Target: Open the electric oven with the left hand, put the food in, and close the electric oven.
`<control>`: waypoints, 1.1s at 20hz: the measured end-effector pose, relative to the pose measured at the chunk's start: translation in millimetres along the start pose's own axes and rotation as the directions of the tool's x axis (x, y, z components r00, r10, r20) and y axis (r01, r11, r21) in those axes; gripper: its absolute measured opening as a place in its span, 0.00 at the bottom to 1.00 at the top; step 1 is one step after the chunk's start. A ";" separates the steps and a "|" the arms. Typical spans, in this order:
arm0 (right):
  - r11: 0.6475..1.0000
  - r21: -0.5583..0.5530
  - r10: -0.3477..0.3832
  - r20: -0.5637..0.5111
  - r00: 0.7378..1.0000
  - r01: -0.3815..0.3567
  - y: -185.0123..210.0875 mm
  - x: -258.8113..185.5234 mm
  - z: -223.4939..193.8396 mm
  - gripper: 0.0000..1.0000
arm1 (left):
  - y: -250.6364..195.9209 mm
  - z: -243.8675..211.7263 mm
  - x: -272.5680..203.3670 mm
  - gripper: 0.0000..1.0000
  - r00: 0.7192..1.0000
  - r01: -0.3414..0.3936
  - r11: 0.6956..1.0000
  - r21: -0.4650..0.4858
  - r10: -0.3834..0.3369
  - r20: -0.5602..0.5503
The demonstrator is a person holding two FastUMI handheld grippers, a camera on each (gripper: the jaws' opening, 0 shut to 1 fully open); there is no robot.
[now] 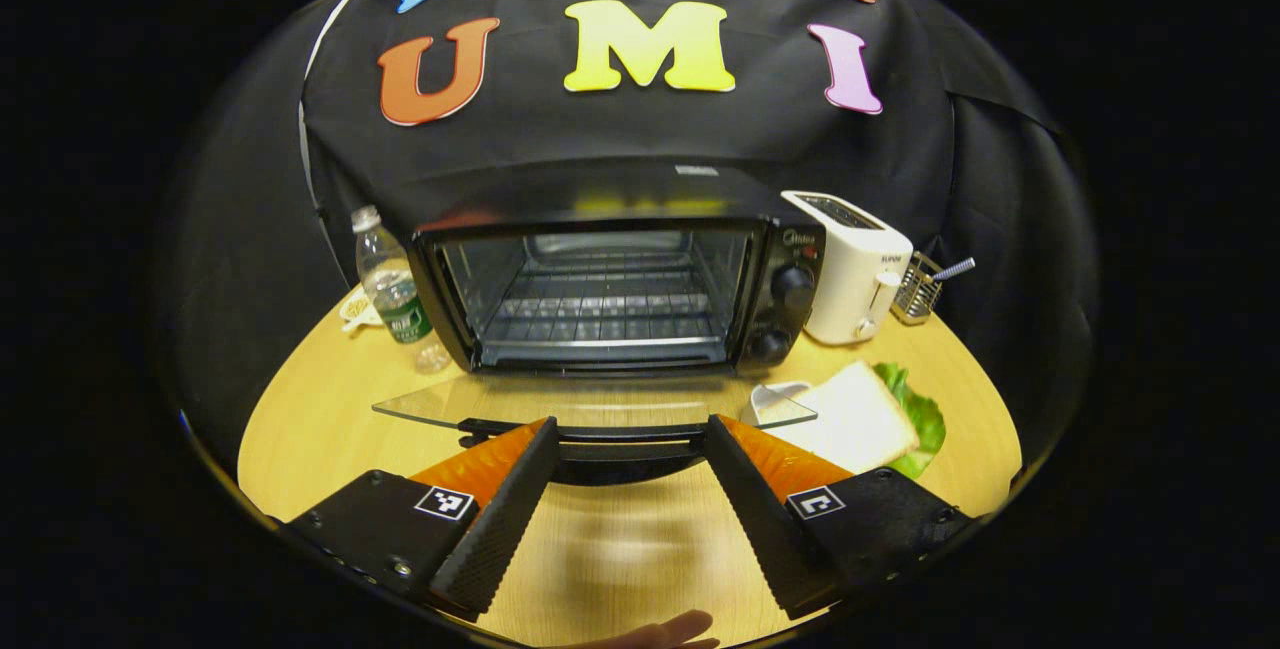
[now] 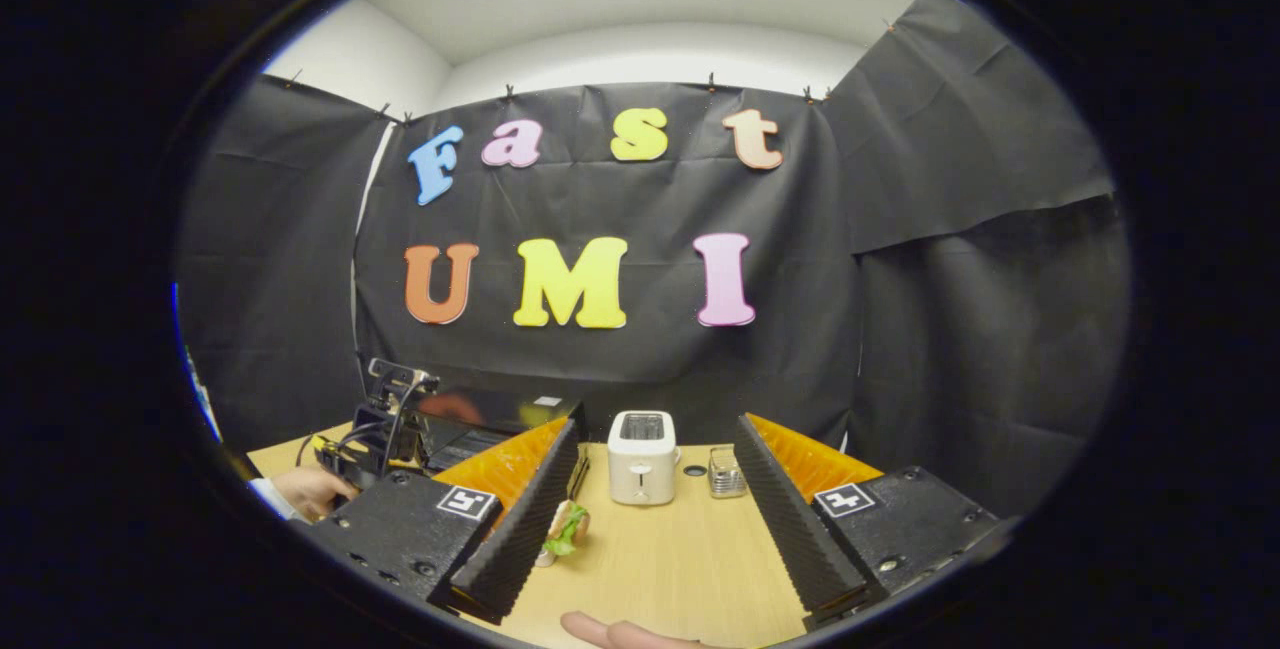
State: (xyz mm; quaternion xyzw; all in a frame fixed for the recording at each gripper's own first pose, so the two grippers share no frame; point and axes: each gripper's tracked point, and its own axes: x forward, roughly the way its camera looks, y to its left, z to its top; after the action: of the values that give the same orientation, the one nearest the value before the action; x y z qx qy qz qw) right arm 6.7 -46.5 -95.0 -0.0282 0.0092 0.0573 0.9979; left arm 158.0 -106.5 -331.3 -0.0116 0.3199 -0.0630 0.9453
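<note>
Left gripper (image 1: 628, 449) fingers astride open oven (image 1: 610, 279) door handle (image 1: 625, 441).

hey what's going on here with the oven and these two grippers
A person is loading a toaster oven using two handheld grippers. The oven's glass door is already folded down flat, and the left gripper sits open at its handle. The sandwich waits on the wooden table beside the door, not yet picked up. The right gripper hangs open farther back, holding nothing.
</note>
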 end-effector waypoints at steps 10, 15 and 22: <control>1.000 -0.008 0.014 -0.053 0.999 -0.015 9.4 2.4 -23.6 1.00 | -1.4 -70.6 21.8 1.00 0.994 -0.001 0.999 -0.034 -0.003 -0.112; 1.000 0.017 0.027 -0.109 0.994 -0.025 10.4 19.0 -41.9 0.91 | 1.2 -67.0 17.6 0.95 0.996 0.010 0.999 -0.046 -0.014 -0.087; 0.991 0.073 0.126 -0.317 0.940 -0.109 26.0 82.2 -91.5 0.91 | -0.3 1.4 -51.3 0.93 0.983 0.050 0.998 -0.024 -0.045 0.176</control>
State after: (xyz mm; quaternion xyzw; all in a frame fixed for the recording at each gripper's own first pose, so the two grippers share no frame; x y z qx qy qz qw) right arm 84.0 -16.6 -189.5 -0.0094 0.1746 0.1111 0.9783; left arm 118.4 -100.4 -299.2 -0.0379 0.2360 -0.0798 0.9677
